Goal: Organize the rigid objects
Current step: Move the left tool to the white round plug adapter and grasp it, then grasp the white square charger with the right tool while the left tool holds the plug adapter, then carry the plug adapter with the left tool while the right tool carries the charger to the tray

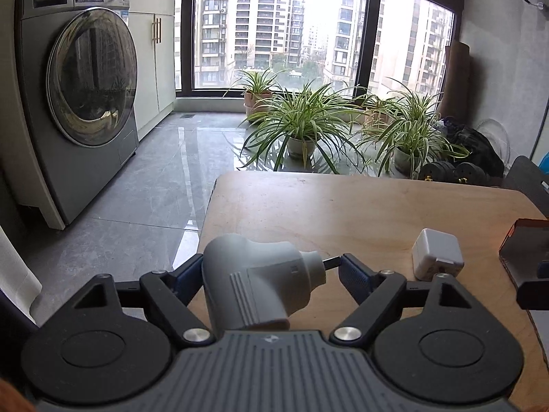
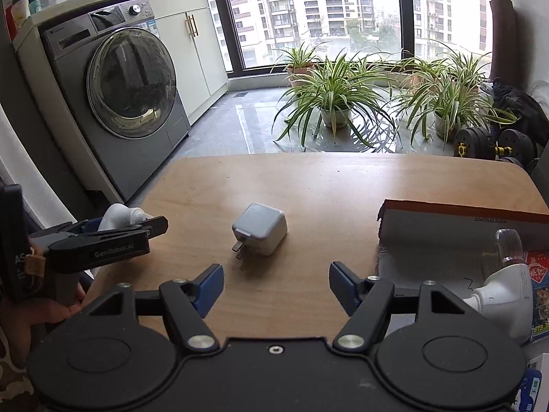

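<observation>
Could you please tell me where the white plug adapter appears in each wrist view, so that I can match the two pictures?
Left wrist view: the white plug adapter lies on the wooden table at lower right, beyond the left tool's right finger.
Right wrist view: it lies mid-table, ahead of the open right tool.
Shared landmark: the washing machine.

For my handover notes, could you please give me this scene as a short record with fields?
left tongs: closed around the grey handheld device, held above the near left edge of the table
right tongs: open, empty, just short of the white charger
white charger: lying on the wooden table, prongs toward the camera
cardboard box: on the table's right side, open; white device with clear tip inside
background: washing machine, potted plants by the window
</observation>
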